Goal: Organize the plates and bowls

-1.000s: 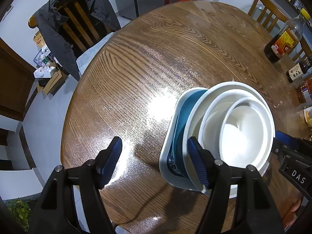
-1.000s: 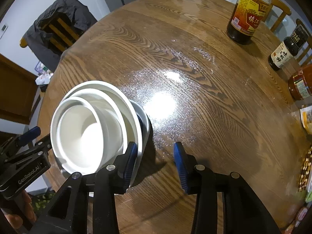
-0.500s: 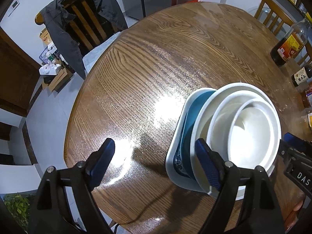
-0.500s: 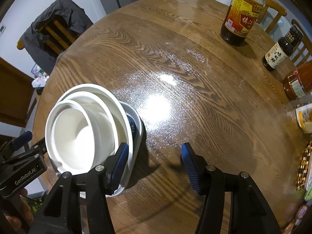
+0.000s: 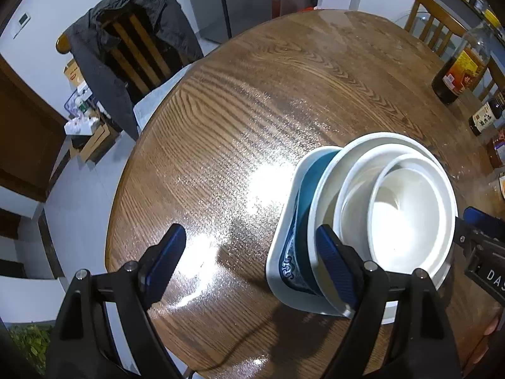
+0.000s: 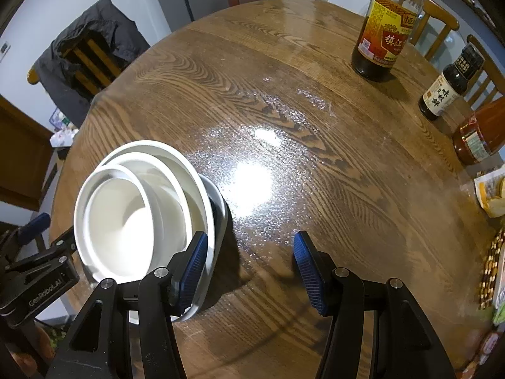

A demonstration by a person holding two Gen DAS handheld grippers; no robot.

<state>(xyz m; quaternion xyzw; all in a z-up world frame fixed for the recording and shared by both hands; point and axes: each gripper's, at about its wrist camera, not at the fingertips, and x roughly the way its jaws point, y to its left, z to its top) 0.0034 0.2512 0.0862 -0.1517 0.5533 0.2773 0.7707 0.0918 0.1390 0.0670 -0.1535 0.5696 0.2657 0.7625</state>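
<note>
A stack of dishes sits near the table's front edge: nested white bowls (image 5: 401, 211) on a blue patterned plate (image 5: 303, 221) inside a white squarish dish (image 5: 277, 252). The same stack shows in the right wrist view (image 6: 132, 214). My left gripper (image 5: 249, 262) is open and empty, its right finger just left of the stack. My right gripper (image 6: 249, 268) is open and empty, its left finger beside the stack's right rim. Each gripper's body shows at the edge of the other's view.
The round wooden table (image 6: 284, 120) carries a large vinegar bottle (image 6: 385, 28), a small dark bottle (image 6: 448, 85) and a red sauce jar (image 6: 479, 132) at the far right. A chair with a dark jacket (image 5: 126, 53) stands at the far left. Snack packets (image 6: 492, 189) lie at the right edge.
Both grippers have drawn back and up a little from the stack; the stack has not moved. Both stay open.
</note>
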